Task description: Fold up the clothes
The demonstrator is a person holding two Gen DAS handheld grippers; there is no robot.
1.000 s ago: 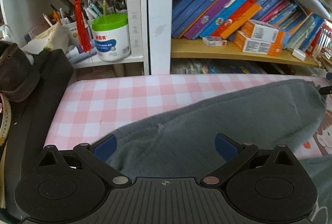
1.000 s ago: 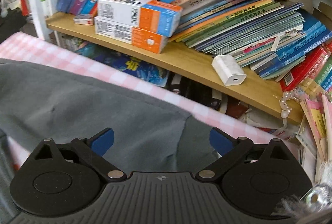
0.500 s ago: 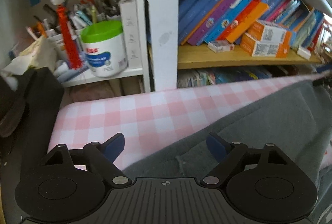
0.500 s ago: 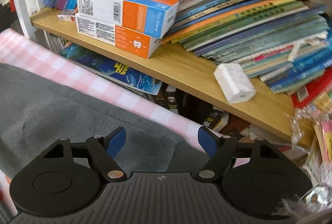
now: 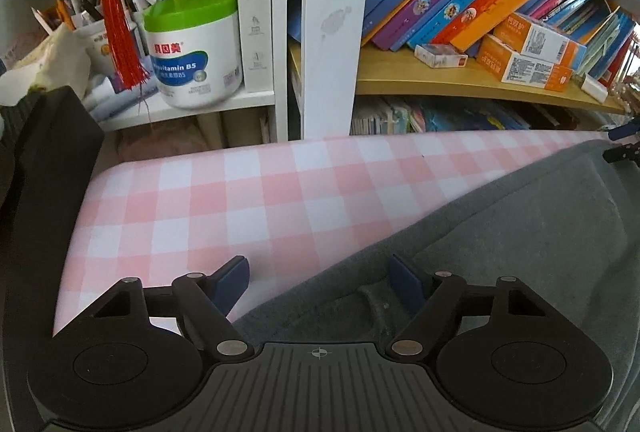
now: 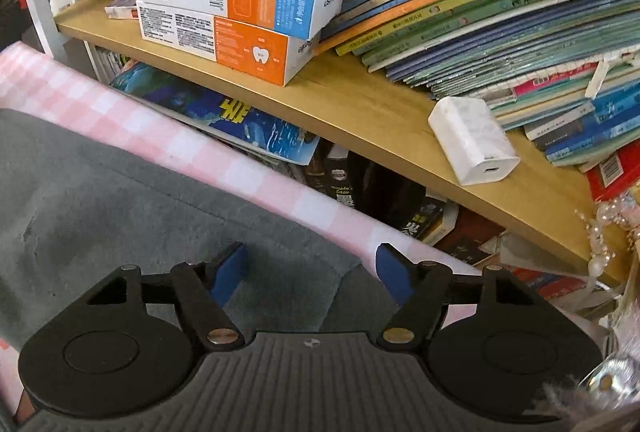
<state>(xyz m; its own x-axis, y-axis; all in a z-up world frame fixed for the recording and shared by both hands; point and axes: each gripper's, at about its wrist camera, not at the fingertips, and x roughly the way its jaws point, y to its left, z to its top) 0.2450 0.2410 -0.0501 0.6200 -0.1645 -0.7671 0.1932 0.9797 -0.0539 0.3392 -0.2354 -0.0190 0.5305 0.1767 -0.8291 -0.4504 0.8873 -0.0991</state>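
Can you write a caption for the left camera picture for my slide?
Open left gripper poised over the edge of a grey garment on a pink checked cloth.

Light: soft, even daylight in both my views; bright, no harsh glare.
Shadows: faint, under my black left hand-held gripper (image 5: 320,282).
Distortion: fisheye bends the light wooden shelf board (image 6: 360,103); corners darken.
Blur: bottom-right edge of my right view smears.

Left gripper (image 5: 320,282) and right gripper (image 6: 311,274) both held low & about level, pointing fwd, each w/ jaws spread wide apart, blue finger pads (image 5: 230,282) angled outward, nothing pinched btwn them in either wrist view.
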